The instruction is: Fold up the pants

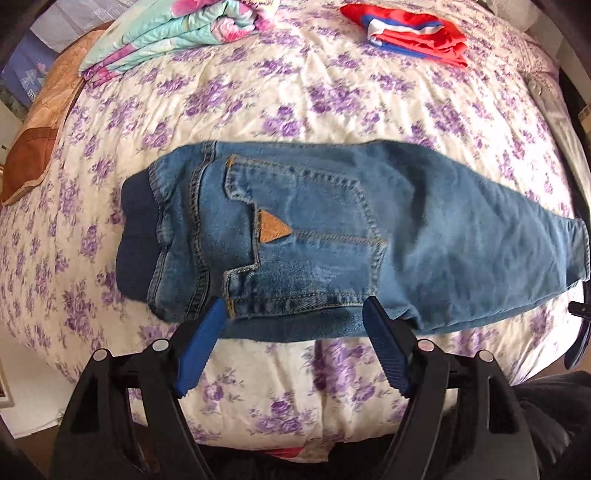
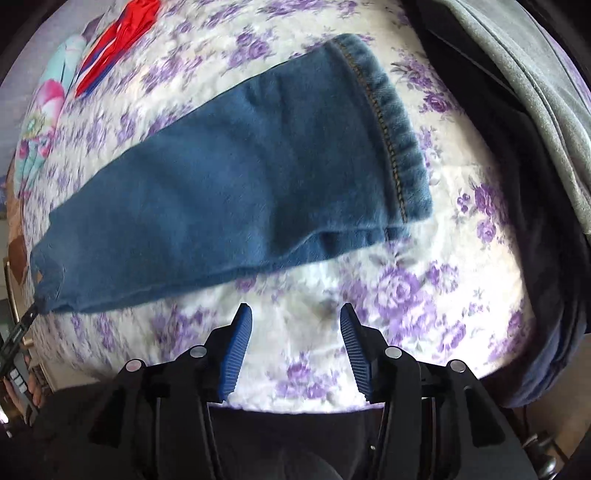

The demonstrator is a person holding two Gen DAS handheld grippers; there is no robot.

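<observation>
**Pants halved lengthwise, cross fold pending**

Left wrist: left gripper [image 1: 293, 308], fingers spread, is hovering at the near edge of the pants [image 1: 332, 236], lying flat on the bedspread [image 1: 332, 110].

Right wrist: right gripper [image 2: 295, 314], fingers spread, is pointing at bare bedspread just short of the cuff [image 2: 395, 147]. Advice: pinch both layers at the cuff before lifting.

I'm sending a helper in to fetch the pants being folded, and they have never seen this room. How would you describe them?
On the bed with the purple-flowered cover, look at the near middle, just ahead of the left gripper. The blue jeans lie flat there, folded lengthwise. Unlike the red garment and pastel floral blanket farther back, they are denim with a tan triangular patch.
</observation>
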